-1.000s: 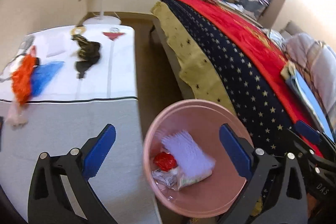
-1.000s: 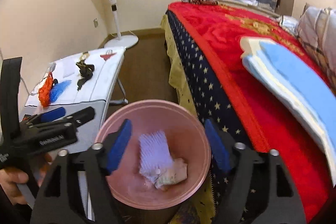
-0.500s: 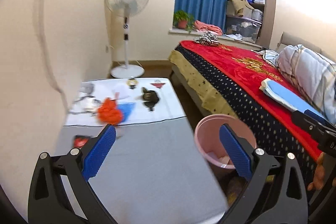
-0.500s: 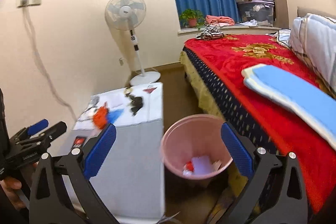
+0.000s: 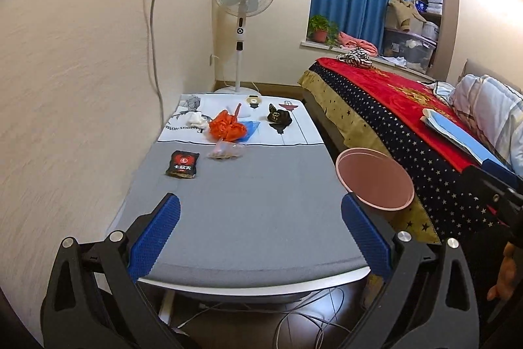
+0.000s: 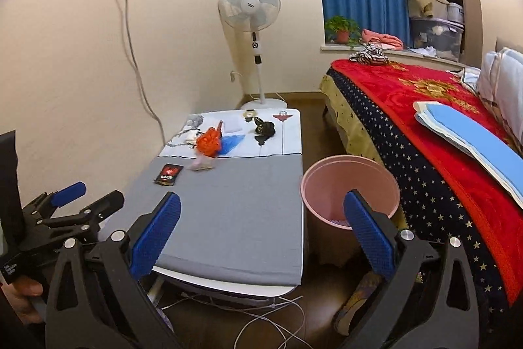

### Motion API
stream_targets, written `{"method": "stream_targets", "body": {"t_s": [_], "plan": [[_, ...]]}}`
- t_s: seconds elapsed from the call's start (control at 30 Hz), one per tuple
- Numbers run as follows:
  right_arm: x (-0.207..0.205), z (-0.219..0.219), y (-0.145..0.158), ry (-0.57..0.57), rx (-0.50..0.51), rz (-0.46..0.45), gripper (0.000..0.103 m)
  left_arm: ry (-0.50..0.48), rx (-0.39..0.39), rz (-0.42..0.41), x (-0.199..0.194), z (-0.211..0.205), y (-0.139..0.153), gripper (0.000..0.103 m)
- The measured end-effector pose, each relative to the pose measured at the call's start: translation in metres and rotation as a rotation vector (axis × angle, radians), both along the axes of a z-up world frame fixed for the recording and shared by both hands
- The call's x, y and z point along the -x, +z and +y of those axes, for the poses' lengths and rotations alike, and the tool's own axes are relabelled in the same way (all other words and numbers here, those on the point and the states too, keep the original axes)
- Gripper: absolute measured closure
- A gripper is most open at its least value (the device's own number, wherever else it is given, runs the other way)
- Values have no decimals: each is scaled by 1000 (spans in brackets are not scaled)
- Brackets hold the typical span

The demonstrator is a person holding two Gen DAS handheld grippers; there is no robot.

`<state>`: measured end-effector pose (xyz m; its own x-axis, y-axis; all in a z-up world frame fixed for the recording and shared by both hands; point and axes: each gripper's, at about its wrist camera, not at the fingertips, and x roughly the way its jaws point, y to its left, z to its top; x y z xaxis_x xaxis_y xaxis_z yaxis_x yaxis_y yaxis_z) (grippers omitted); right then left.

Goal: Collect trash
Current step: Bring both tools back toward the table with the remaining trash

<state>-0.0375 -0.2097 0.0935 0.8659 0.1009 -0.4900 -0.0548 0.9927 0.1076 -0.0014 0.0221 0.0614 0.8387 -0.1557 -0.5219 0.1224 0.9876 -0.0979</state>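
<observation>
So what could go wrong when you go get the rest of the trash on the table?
1. The pink bin stands close beside the table's edge; a swinging tool might tip it.
2. The clear wrapper lies against the orange bag, so one grab may snag both.
3. Loose cables lie on the floor under the table; feet could catch them.

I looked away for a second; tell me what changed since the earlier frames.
Both grippers pulled back and up from over the pink bin to the near end of the table. The right gripper opened wider after dropping a pale wrapper into the bin; the left gripper stayed open and empty. The black packet and orange bag stayed put.
</observation>
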Motion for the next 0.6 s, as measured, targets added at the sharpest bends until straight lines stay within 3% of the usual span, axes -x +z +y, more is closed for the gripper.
{"method": "stream_targets", "body": {"t_s": [0.6], "plan": [[-6, 10, 5, 19, 6, 4, 5, 47, 29, -24, -5, 13, 6, 7]]}}
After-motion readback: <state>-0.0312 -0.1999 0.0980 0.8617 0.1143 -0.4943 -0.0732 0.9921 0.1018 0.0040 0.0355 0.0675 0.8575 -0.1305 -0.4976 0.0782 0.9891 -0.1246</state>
